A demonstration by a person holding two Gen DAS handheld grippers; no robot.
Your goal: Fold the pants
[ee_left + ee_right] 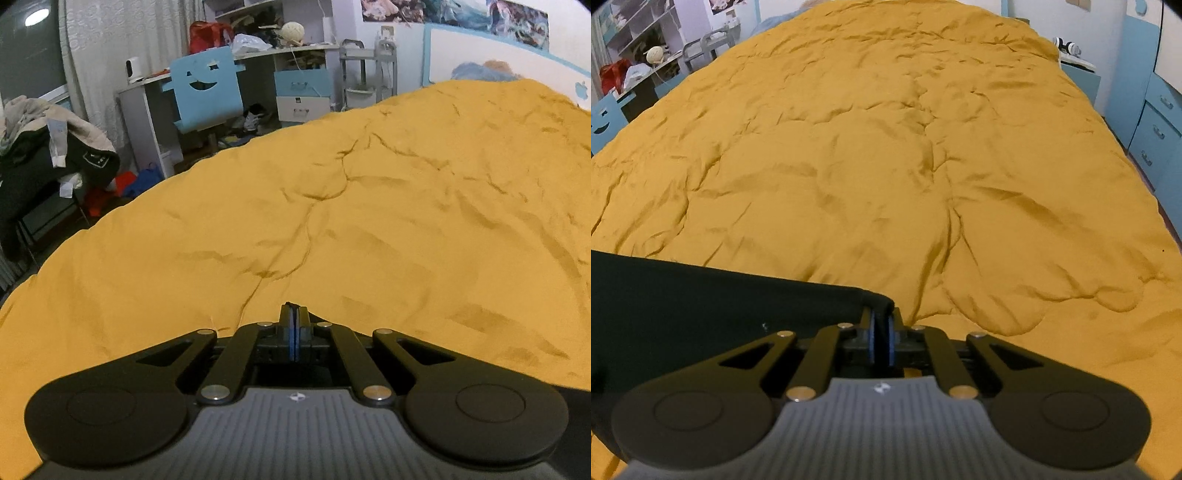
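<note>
The dark pants (701, 310) stretch leftward from my right gripper (881, 314), which is shut on their top right corner above the yellow quilt (886, 147). My left gripper (294, 310) is shut with a thin sliver of dark cloth at its tips; the pants are otherwise hidden below it in the left wrist view. Both grippers are over the near edge of the bed.
The yellow quilt (369, 221) covers the whole bed. A blue smiley chair (205, 92) and cluttered desk (258, 55) stand at the left. A chair heaped with clothes (44, 147) is at the far left. Blue drawers (1156, 140) stand on the right.
</note>
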